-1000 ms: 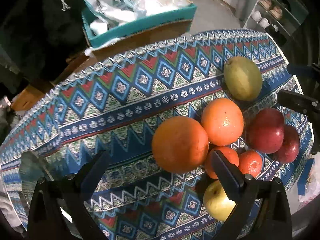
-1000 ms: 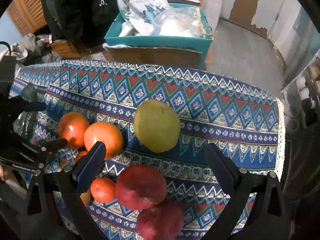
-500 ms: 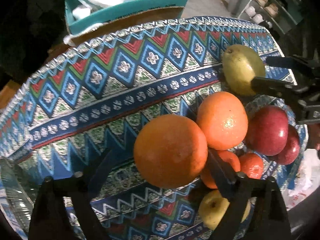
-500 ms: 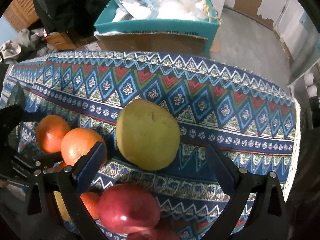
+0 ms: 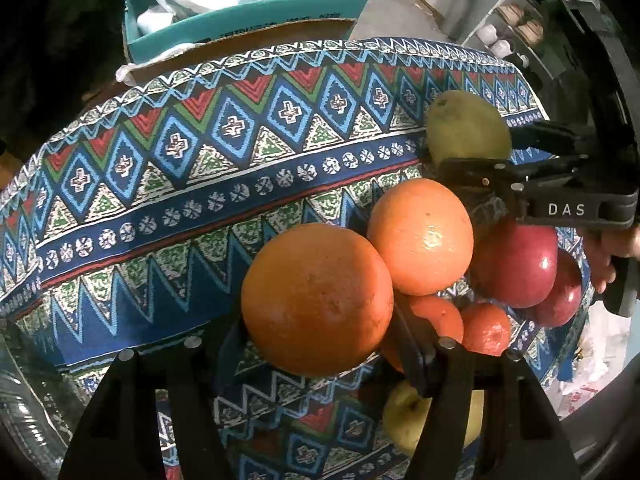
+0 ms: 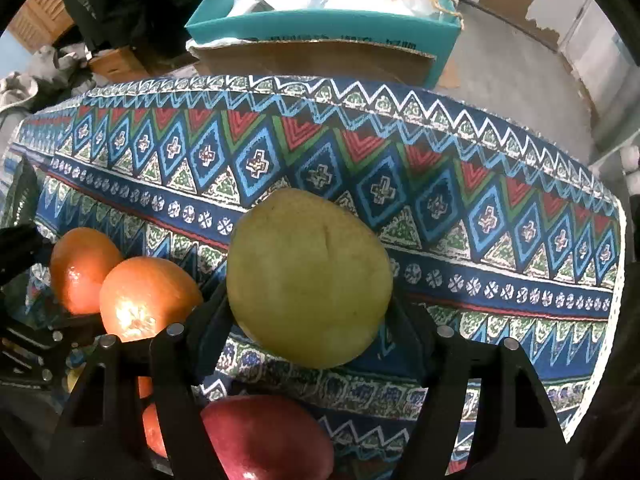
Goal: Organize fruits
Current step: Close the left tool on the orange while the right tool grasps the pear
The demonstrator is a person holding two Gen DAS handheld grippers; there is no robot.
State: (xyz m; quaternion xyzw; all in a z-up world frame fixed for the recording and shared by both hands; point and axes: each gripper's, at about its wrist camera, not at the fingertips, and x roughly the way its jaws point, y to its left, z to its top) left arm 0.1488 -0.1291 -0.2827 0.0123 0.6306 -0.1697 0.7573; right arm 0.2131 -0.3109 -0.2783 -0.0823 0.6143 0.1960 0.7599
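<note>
My left gripper is shut on a large orange on the patterned tablecloth. A second orange touches it on the right, with two small tangerines, two red apples and a yellow apple close by. My right gripper is shut on a green-yellow pear; it also shows in the left wrist view. The two oranges lie left of the pear, a red apple below it.
A teal cardboard box with plastic bags stands beyond the table's far edge. A clear glass dish sits at the lower left of the left wrist view. Shelves with cups stand at the far right.
Both grippers moved forward onto their fruit and closed: the left around the large orange, the right around the pear.
</note>
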